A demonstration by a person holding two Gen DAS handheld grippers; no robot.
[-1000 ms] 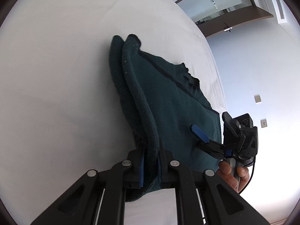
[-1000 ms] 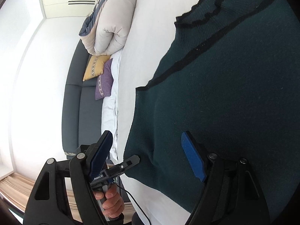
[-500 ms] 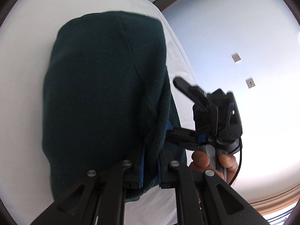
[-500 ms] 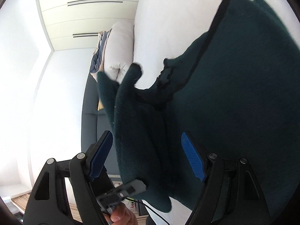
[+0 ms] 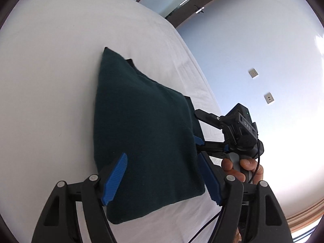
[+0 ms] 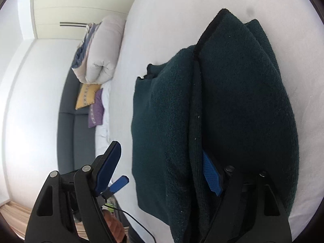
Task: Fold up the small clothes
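White bed sheet (image 5: 50,81), pale blue wall (image 5: 253,40) with 2 outlets (image 5: 253,73), dark grey sofa (image 6: 66,137), yellow cushion (image 6: 86,96), purple cushion (image 6: 96,109), folded duvet (image 6: 101,50), cream wardrobe doors (image 6: 81,6), wood floor (image 6: 12,208)

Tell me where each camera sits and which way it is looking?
Left wrist: sits on the left gripper, looking along its open fingers over the green sweater on the white bed; the person's right hand shows.
Right wrist: sits on the right gripper, looking over the sweater toward a grey sofa; its fingers are open.
Both views share the sweater and bed.
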